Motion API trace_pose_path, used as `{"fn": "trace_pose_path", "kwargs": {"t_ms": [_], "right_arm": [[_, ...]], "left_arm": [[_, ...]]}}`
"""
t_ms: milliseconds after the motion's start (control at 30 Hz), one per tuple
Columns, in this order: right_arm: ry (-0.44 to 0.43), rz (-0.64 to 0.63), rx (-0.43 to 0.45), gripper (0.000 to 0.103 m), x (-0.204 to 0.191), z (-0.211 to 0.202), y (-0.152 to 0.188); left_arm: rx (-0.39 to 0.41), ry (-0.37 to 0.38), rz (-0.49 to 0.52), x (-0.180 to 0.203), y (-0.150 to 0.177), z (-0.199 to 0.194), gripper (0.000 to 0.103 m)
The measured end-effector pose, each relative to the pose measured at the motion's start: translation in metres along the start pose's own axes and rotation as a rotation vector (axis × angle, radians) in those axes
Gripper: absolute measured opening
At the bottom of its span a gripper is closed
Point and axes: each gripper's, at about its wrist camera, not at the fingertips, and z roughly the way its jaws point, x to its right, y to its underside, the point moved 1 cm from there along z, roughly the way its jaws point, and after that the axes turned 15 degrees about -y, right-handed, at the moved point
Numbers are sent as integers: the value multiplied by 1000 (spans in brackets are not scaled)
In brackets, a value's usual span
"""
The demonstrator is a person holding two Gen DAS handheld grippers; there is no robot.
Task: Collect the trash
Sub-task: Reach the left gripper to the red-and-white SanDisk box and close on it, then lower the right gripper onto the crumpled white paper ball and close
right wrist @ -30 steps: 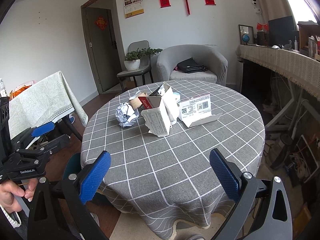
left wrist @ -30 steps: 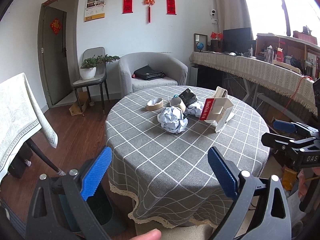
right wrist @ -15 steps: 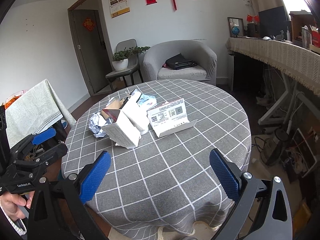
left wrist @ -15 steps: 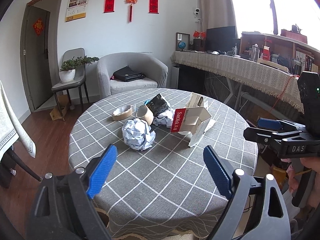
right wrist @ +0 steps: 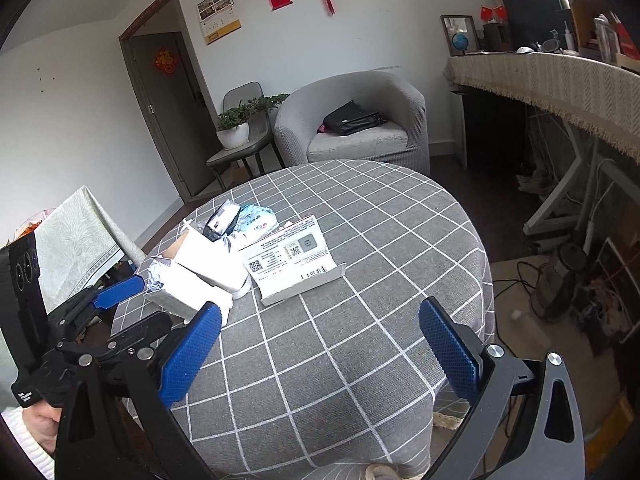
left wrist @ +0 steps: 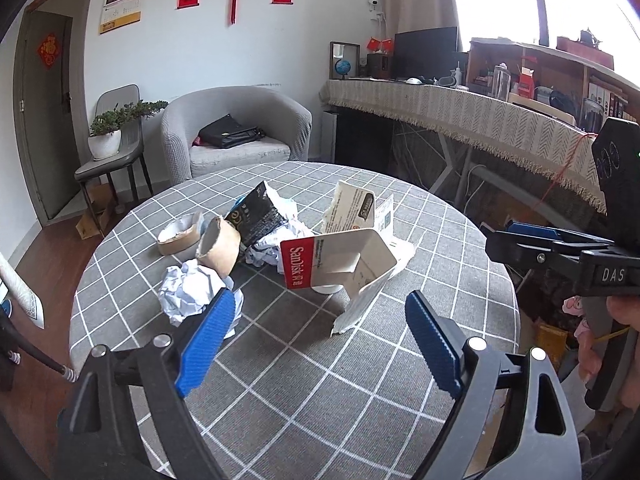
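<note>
Both tongs released, nothing between pads. Left tongs (left wrist: 316, 340) lower centre: drop pads around paper ball (left wrist: 192, 294) on bench (left wrist: 440, 240), clench gently. Right tongs (right wrist: 320, 350) wait.

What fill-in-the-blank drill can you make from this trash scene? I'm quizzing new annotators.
1. The trash lies on a round table under a grey ____ cloth.
2. The red strip on the opened card pack reads ____.
3. On the armchair lies a black ____.
4. Both the left gripper and the right gripper are ____, with nothing between their pads.

Missing words: checked; SanDisk; bag; open
</note>
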Motion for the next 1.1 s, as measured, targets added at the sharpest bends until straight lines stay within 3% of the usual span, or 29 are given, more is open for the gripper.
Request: {"fn": "trace_pose_path", "kwargs": {"t_ms": [233, 467, 600, 833, 1100], "right_arm": [[-6, -8, -17, 100, 7, 8, -7], [-24, -14, -39, 96, 10, 20, -15], [-45, -28, -60, 89, 5, 30, -18], [-70, -62, -69, 80, -18, 45, -27], [-121, -115, -99, 78, -59, 69, -32]], "left_arm": [[11, 8, -8, 7, -20, 23, 87], [-44, 37, -24, 9, -27, 45, 59], [-45, 60, -35, 7, -29, 44, 52], [3, 62, -54, -12, -33, 21, 52], [70, -7, -133, -69, -37, -8, 52]]}}
